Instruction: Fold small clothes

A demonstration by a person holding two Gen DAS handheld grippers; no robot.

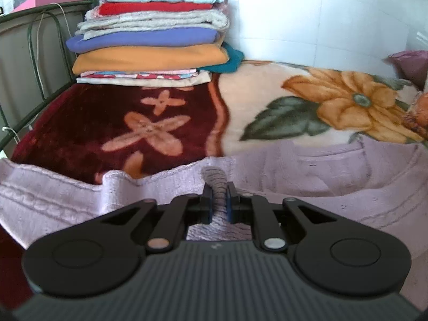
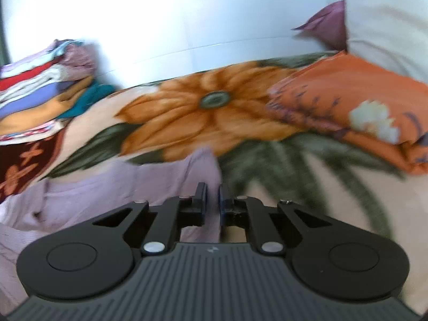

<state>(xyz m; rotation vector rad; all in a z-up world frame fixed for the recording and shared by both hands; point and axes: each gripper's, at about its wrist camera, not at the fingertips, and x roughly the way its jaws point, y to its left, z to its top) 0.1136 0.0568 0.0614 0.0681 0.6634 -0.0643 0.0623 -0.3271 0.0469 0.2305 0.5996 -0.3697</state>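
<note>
Two grippers angled down over plush floral blanket on bed. Left gripper clamped on bunched ridge of nubby lilac garment, spread across blanket just ahead. Right gripper closed narrow on thin fold of same cloth. Stack of folded clothes behind.

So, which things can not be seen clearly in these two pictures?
- Lilac garment: its near part is hidden behind the left gripper body in the left wrist view.
- Right gripper: motion blur in the right wrist view hides whether cloth is pinched.
- Pillow: cut off by the right edge and blurred.
</note>
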